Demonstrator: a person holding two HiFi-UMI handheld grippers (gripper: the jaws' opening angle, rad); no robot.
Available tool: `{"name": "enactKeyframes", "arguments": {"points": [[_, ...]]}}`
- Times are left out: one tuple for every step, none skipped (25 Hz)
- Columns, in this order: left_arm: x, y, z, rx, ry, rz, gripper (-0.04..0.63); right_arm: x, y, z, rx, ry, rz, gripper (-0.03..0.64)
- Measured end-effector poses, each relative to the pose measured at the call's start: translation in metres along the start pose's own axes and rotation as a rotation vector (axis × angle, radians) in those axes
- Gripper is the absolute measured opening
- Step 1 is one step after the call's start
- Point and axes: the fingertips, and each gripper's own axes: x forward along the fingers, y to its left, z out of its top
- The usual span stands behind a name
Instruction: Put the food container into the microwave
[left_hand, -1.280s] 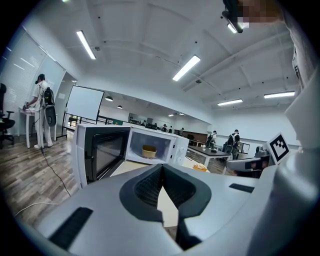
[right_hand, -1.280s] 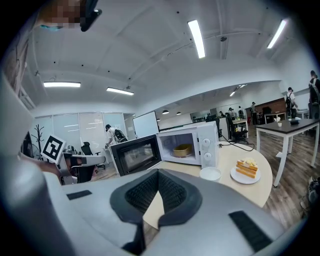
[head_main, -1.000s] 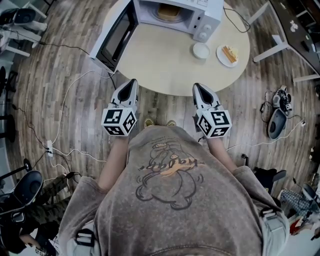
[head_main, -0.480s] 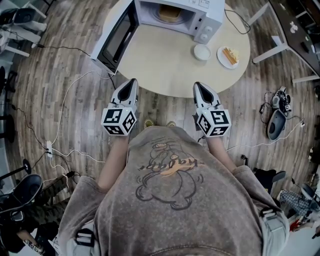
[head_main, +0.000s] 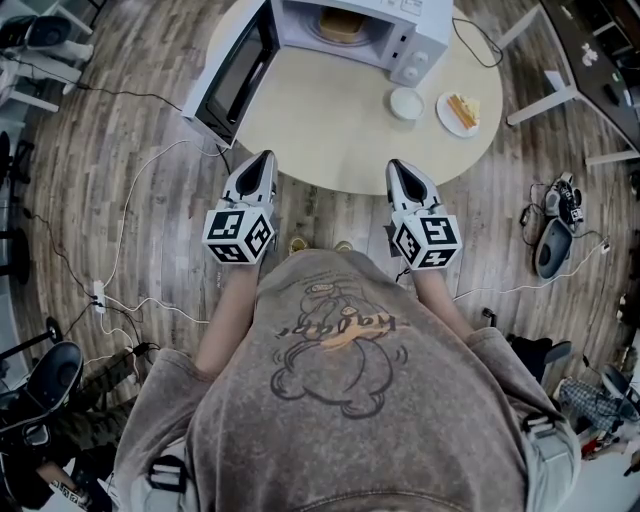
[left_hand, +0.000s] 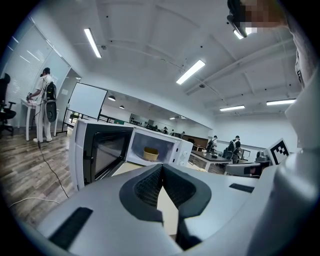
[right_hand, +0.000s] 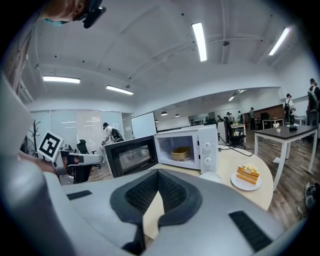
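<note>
The tan food container (head_main: 342, 24) sits inside the white microwave (head_main: 415, 35) at the far side of the round table (head_main: 330, 130), and the microwave door (head_main: 232, 75) hangs open to the left. The container (left_hand: 150, 152) shows in the cavity in the left gripper view, and the same container (right_hand: 180, 152) in the right gripper view. My left gripper (head_main: 265, 158) and right gripper (head_main: 395, 166) hover side by side at the table's near edge, well short of the microwave. The left gripper (left_hand: 162, 167) and right gripper (right_hand: 158, 172) are both shut and hold nothing.
A small white bowl (head_main: 406, 103) and a plate with a sandwich slice (head_main: 460, 110) stand on the table right of the microwave. Cables (head_main: 130, 210) run over the wooden floor at the left; shoes (head_main: 555, 235) and desk legs are at the right.
</note>
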Motion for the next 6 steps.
{"name": "enactKeyframes", "arguments": {"points": [[0.0013, 0.0007, 0.0000, -0.002, -0.001, -0.001, 0.029, 0.0013, -0.0004, -0.0002, 0.000, -0.002, -0.002, 0.003], [0.0027, 0.0013, 0.0000, -0.003, -0.001, -0.001, 0.029, 0.0027, -0.0005, -0.0005, -0.001, -0.002, -0.003, 0.003], [0.0040, 0.0020, -0.0001, -0.003, -0.001, -0.002, 0.029, 0.0042, -0.0005, -0.0008, -0.002, -0.003, -0.004, 0.003], [0.0053, 0.0027, -0.0002, -0.003, -0.001, -0.004, 0.029, 0.0057, -0.0002, -0.0010, -0.004, -0.004, -0.006, 0.003], [0.0064, 0.0033, -0.0002, -0.003, -0.001, -0.005, 0.029, 0.0072, 0.0001, -0.0012, -0.006, -0.005, -0.007, 0.004], [0.0074, 0.0039, -0.0002, -0.003, -0.001, -0.006, 0.029, 0.0086, 0.0004, -0.0015, -0.008, -0.005, -0.009, 0.003]]}}
